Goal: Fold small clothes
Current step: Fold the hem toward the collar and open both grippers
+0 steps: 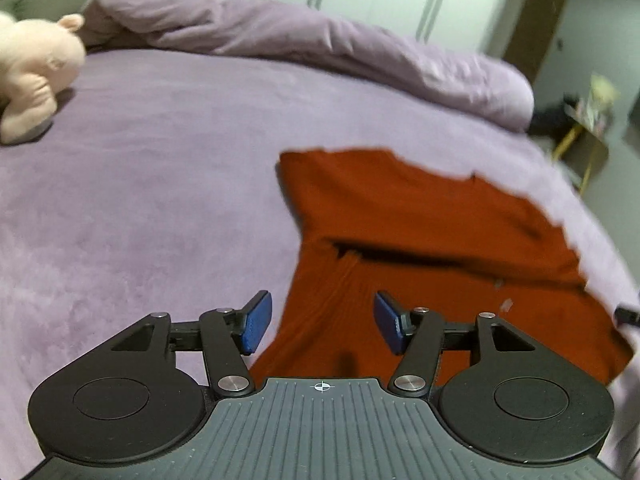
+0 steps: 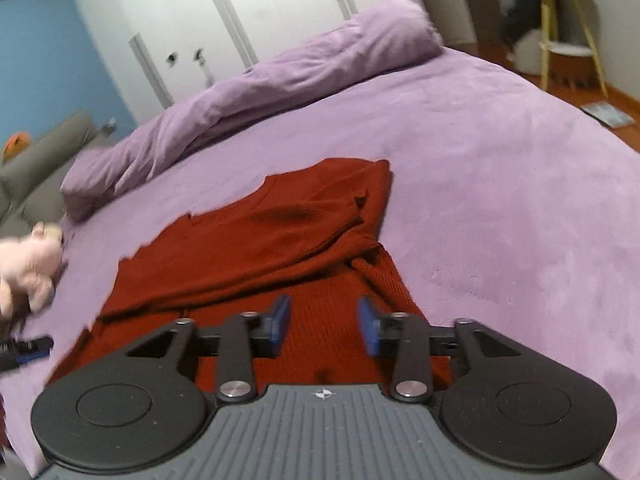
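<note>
A rust-red knit garment (image 1: 420, 220) (image 2: 260, 240) lies on the purple bed sheet (image 1: 140, 200) (image 2: 500, 200), with its upper part folded over the lower part. My left gripper (image 1: 322, 314) hovers open over the garment's near left edge, and its blue pads (image 1: 256, 324) hold nothing. My right gripper (image 2: 324, 320) hovers open over the garment's near right part, with only red knit showing below the gap between its pads. A dark tip of the other gripper shows at each view's edge (image 1: 626, 314) (image 2: 24, 350).
A rolled purple duvet (image 1: 320, 40) (image 2: 260, 80) lies along the far side of the bed. A pink plush toy (image 1: 32, 72) (image 2: 28, 268) sits left of the garment. Grey pillows (image 2: 40, 168) are at the far left. A yellow-legged side table (image 2: 568, 32) stands beyond the bed's right edge.
</note>
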A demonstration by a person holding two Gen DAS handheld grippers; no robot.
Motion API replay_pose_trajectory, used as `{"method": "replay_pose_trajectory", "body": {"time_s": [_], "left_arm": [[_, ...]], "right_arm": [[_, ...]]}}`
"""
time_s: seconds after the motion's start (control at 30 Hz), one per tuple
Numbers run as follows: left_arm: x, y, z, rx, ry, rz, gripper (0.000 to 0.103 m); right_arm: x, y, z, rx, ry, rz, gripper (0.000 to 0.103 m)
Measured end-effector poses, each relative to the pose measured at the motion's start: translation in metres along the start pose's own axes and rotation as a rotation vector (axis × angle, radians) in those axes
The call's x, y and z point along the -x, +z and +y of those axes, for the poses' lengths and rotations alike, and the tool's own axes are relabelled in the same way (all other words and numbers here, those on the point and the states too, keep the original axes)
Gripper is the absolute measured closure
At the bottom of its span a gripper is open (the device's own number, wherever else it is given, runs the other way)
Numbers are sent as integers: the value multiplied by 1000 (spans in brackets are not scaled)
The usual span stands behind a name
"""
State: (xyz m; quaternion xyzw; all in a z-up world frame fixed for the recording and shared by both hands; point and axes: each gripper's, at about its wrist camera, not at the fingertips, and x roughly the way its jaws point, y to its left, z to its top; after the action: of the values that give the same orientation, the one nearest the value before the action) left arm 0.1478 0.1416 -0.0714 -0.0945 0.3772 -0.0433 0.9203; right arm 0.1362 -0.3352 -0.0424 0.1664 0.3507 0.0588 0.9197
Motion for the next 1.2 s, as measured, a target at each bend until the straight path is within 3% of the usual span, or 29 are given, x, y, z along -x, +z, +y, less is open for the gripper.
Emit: {"method": "replay_pose_trajectory", "body": {"time_s": [0.17, 0.33, 0.43, 0.5, 0.53, 0.6, 0.67, 0.73, 0.9, 0.97, 1.07, 1.13, 1.2], "left_arm": [[-24, -4, -5, -108, 39, 69, 40], [-38, 0, 3, -52, 2, 117, 44], [-38, 2, 1, -48, -1, 101, 60], [-34, 1, -6, -81, 18, 82, 78], [-33, 0, -9, -98, 18, 73, 82], [-31, -2, -12, -120, 16, 68, 89], [-30, -3, -14, -137, 8, 72, 90], [-34, -4, -14, -148, 9, 86, 90], [-41, 3, -11, -133, -12, 108, 73], [-44, 5, -10, -134, -28, 127, 73], [-49, 8, -10, -143, -42, 150, 77], [-51, 10, -11, -136, -56, 161, 93], [-50, 11, -14, -136, -54, 159, 95]], "right_arm": [[-21, -3, 2, 129, -29, 67, 63], [-40, -4, 12, 280, -110, 111, 61], [-46, -5, 10, 289, -124, 124, 59], [-46, -6, 7, 263, -113, 118, 59], [-45, -7, 7, 267, -113, 114, 62], [-43, -11, 12, 306, -111, 102, 78], [-43, -14, 17, 339, -106, 102, 93], [-42, -16, 19, 349, -92, 100, 93], [-45, -11, 12, 296, -85, 124, 90], [-47, -7, 9, 259, -73, 134, 88], [-50, -3, 3, 218, -51, 146, 88], [-53, -3, 2, 208, -46, 151, 88], [-54, -3, 4, 212, -45, 150, 94]]}}
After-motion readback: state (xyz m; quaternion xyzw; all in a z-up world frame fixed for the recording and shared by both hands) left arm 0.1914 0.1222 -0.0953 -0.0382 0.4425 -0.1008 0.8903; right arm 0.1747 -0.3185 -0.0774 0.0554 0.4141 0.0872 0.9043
